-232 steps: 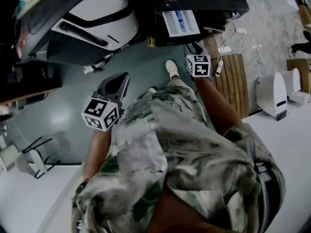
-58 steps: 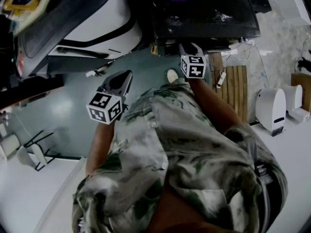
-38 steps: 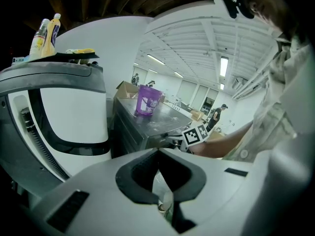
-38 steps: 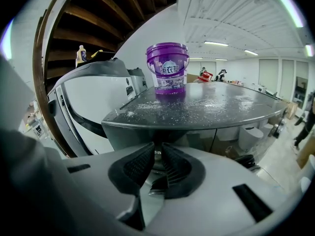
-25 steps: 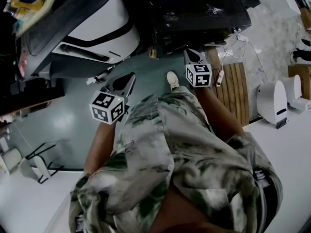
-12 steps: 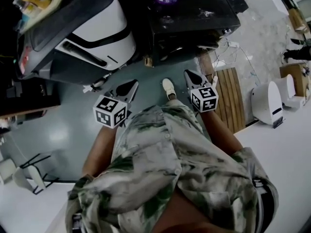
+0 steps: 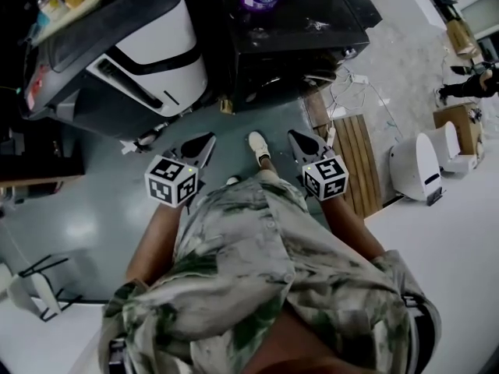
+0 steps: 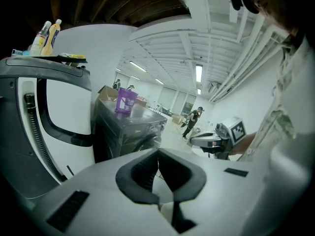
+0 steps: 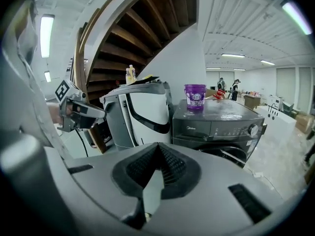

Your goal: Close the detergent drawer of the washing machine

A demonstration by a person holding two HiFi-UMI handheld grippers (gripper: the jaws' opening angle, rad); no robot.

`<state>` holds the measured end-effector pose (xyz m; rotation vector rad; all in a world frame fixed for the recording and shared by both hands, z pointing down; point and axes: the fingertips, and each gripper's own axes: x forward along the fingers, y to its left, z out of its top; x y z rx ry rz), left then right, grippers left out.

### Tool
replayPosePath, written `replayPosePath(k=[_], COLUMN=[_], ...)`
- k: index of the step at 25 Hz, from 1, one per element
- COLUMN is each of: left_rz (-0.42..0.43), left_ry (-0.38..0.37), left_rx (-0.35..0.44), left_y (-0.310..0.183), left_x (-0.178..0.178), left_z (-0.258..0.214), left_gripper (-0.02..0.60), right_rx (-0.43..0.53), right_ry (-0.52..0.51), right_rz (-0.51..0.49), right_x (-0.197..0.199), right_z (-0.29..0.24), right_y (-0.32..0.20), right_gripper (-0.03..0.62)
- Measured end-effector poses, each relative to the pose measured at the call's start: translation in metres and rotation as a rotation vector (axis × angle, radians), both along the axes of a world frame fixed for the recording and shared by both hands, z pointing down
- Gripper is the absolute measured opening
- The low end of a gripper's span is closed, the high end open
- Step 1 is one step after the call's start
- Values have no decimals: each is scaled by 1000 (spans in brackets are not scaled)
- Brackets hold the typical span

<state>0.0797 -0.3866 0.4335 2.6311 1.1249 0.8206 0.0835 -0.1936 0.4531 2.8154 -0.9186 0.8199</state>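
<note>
Grey-green floor runs out to a bright open hall, and a dark front-loading washing machine stands under a timber staircase with a purple tub on its lid. A white and dark-grey appliance stands just beside it at 9 o'clock.

From the right gripper view, we find the detergent drawer at the 9 o'clock end of the control panel, with the dial at the 3 o'clock end. Its face looks flush with the panel, so we judge it already pushed home.

We expect the drawer to handle as a light, stiff plastic tray on short slides. Its front is smooth and likely slippery, so it is nothing to pinch. A flat push in the middle of its face with closed tips should suit it, kept square so the tray does not skew or jam. We judge gentle force to be enough, since the plastic could mark.

Both hands are held out in front of the body, well apart from the machine. The left tongs sit at 10 o'clock of the person's shoe, and the right tongs at 2 o'clock. Both point toward 12 o'clock and slope gently down. Each pair is closed, pads together, with nothing between them.
</note>
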Motion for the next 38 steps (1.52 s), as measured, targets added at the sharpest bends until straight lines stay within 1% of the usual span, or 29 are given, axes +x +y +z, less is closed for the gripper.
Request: replayPosePath(k=[5,9,18,29,33,38], left_rz=[-11,-29,-37,-38,-32,-34], left_ry=[17,18,19,13,14,14], left_rx=[-14,-14,-21,-16,0,-1], left_y=[-4,-10,-12,-16,-15,-17], left_x=[-14,-18,-25,-28,-30,-24], left_z=[-2,-2,1,6,9,8], left_gripper=[25,25,24,25,25,25], right_rx=[-11,-19,-39,-38,-35,-33], right_ry=[10,33,60,73,69,63], right_rz=[-29,-60,-92,-91,-88,-87], right_x=[-19,-24,-26,-29,-30,-25], right_z=[-4,-13,-20,-24,-24,-24], right_y=[-9,-19,-29,-31,-33,-33], right_gripper=[21,21,21,21,21,21])
